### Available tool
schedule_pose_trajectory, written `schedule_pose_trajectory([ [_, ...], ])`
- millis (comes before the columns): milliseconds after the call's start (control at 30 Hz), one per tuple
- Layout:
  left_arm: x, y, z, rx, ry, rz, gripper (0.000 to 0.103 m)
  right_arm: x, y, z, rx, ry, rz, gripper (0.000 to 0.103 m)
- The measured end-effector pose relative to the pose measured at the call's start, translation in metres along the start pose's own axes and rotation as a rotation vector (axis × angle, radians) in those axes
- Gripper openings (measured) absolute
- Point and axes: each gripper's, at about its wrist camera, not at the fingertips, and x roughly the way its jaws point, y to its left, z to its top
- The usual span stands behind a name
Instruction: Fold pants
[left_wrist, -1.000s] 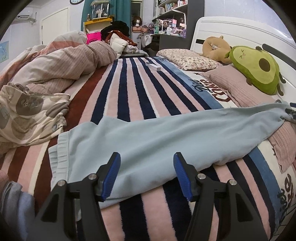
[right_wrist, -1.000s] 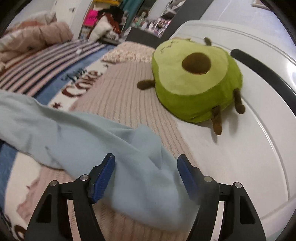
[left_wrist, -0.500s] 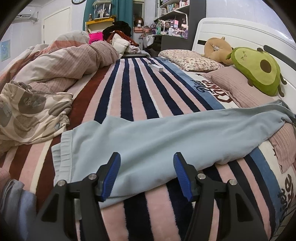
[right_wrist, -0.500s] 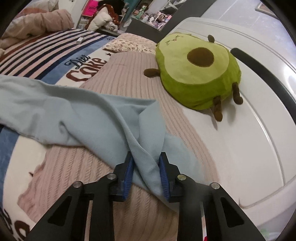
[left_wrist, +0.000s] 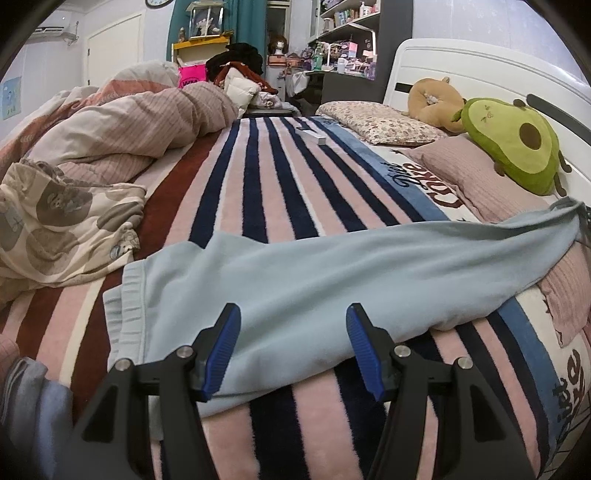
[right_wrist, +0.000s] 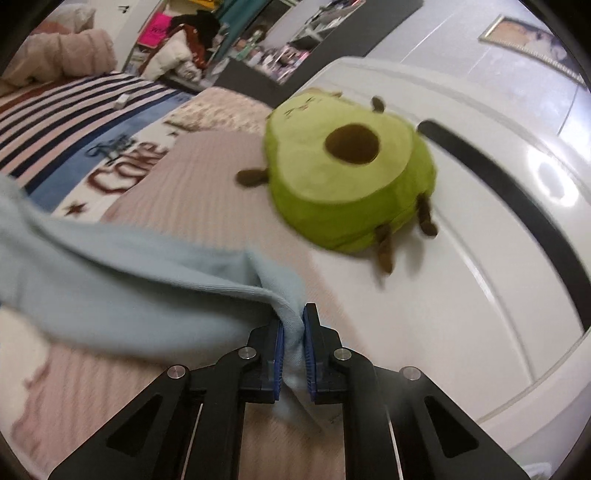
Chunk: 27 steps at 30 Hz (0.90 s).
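Light blue pants lie stretched across the striped blanket, waistband at the left, leg ends lifted at the far right. My left gripper is open, its fingers over the near edge of the pants close to the waistband, holding nothing. My right gripper is shut on the leg end of the pants and holds it raised above the pink pillow. The cloth runs off to the left from the jaws.
An avocado plush lies by the white headboard, also in the left wrist view. A bunched duvet and patterned sheet fill the bed's left side. A small white box lies far up the blanket.
My right gripper closed on the leg end and has lifted it off the pillow, pulling the pants taut. The left gripper has stayed open in place.
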Motion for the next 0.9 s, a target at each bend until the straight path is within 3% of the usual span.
schedule_pose_trajectory([
  [100,0.003,0.006,-0.001,-0.025,0.006,0.018,0.055,0.024,-0.006,0.016,0.020,0.022,0.013,0.009],
  [233,0.008,0.015,-0.003,-0.047,0.015,0.043,0.055,0.054,-0.016,0.027,0.065,0.049,-0.032,0.038],
  [333,0.012,0.020,-0.006,-0.059,0.022,0.059,0.055,0.078,-0.029,0.029,0.115,0.090,-0.081,0.038],
  [467,0.009,0.030,-0.010,-0.085,0.030,0.099,0.055,0.092,-0.037,0.026,0.174,0.116,-0.037,0.038],
  [533,0.002,0.037,-0.012,-0.122,0.025,0.108,0.062,0.080,-0.035,0.027,0.191,0.083,-0.017,0.042],
  [600,-0.008,0.044,-0.017,-0.169,0.020,0.115,0.071,0.063,-0.027,0.028,0.194,0.046,0.019,0.048],
  [700,-0.025,0.055,-0.027,-0.242,0.026,0.120,0.073,0.028,-0.005,0.034,0.193,-0.027,0.122,0.058],
  [767,-0.031,0.063,-0.038,-0.319,0.049,0.084,0.074,0.008,0.014,0.037,0.179,-0.064,0.202,0.067],
  [900,-0.031,0.069,-0.062,-0.448,0.090,0.009,0.074,-0.025,0.059,0.036,0.151,-0.106,0.382,0.069],
])
